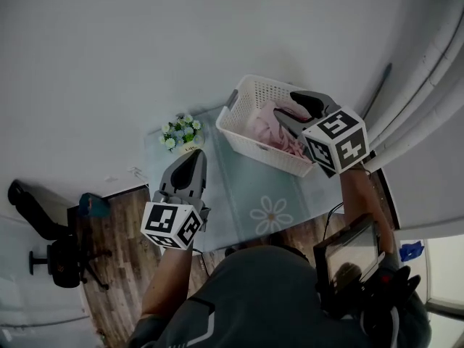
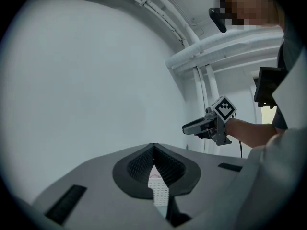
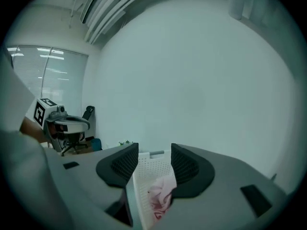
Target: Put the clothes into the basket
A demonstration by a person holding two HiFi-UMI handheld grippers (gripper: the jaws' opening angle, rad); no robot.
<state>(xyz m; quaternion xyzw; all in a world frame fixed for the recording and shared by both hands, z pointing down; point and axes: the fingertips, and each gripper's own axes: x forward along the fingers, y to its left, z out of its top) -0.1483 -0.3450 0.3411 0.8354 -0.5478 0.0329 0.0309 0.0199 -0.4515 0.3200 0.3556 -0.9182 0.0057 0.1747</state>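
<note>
A white perforated basket (image 1: 247,141) stands on a pale mat, with pink clothes (image 1: 267,125) lying inside it. My right gripper (image 1: 288,107) hovers over the basket's right side, open, with nothing between its pads. In the right gripper view the basket (image 3: 147,174) and the pink clothes (image 3: 161,197) show below the gap of the right gripper (image 3: 154,159). My left gripper (image 1: 195,156) is held left of the basket near the mat's front, shut and empty. In the left gripper view the left gripper (image 2: 154,148) has its tips touching, and the right gripper (image 2: 191,127) shows beyond them.
A small pot of flowers (image 1: 181,133) sits left of the basket. The mat (image 1: 270,212) carries a daisy print. An office chair (image 1: 61,259) stands on the wooden floor at far left. A dark screen (image 1: 351,249) hangs at the person's chest. Pale curtains (image 1: 428,85) fall at right.
</note>
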